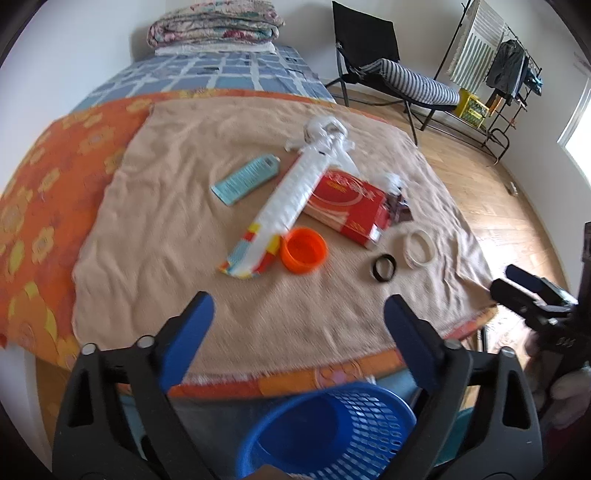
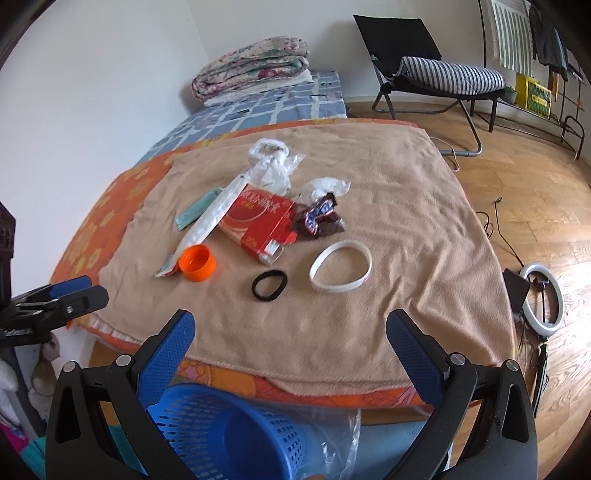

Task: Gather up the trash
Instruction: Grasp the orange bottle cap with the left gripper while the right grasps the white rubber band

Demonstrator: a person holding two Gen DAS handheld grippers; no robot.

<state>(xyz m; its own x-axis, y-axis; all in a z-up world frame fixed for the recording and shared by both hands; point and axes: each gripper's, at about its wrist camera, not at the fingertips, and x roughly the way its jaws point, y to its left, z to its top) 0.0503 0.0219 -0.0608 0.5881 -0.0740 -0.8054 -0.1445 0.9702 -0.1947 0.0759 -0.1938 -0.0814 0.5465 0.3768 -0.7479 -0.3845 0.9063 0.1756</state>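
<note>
Nearest the lens, a blue perforated basket (image 1: pixel 332 432) is seen on the floor at the foot of the bed, framed by the left gripper (image 1: pixel 299 314); its jaws are spread wide with nothing between them. Likewise the right gripper (image 2: pixel 291 332) is held with jaws apart and empty above the same basket (image 2: pixel 229 432), beside which a clear plastic bag (image 2: pixel 340 443) is crumpled.

Beyond, a tan blanket (image 1: pixel 177 236) is spread over an orange flowered bedcover (image 1: pixel 40 206); a blue checked sheet (image 1: pixel 221 74) and a folded floral quilt (image 1: pixel 214 29) are seen at the far end against a white wall. A black folding chair (image 2: pixel 424 66) with a striped cushion and a clothes rack (image 1: pixel 509 66) are set on the parquet floor (image 2: pixel 535 184); a ring light (image 2: pixel 543 299) is laid on it near the bed.

On the blanket the trash is clustered centrally: a long white wrapper (image 1: pixel 288 195) is laid diagonally, its colourful end toward the camera, its knotted end away; an orange cap (image 1: pixel 303 250) is placed at that near end, open side up; a red box (image 1: pixel 347 203) is laid just beside it, touching the wrapper; a light-blue flat packet (image 1: pixel 245 179) runs roughly parallel, apart; a candy wrapper (image 2: pixel 319 219), a black hair tie (image 2: pixel 269 284) and a white band (image 2: pixel 341 271) are laid nearby.
</note>
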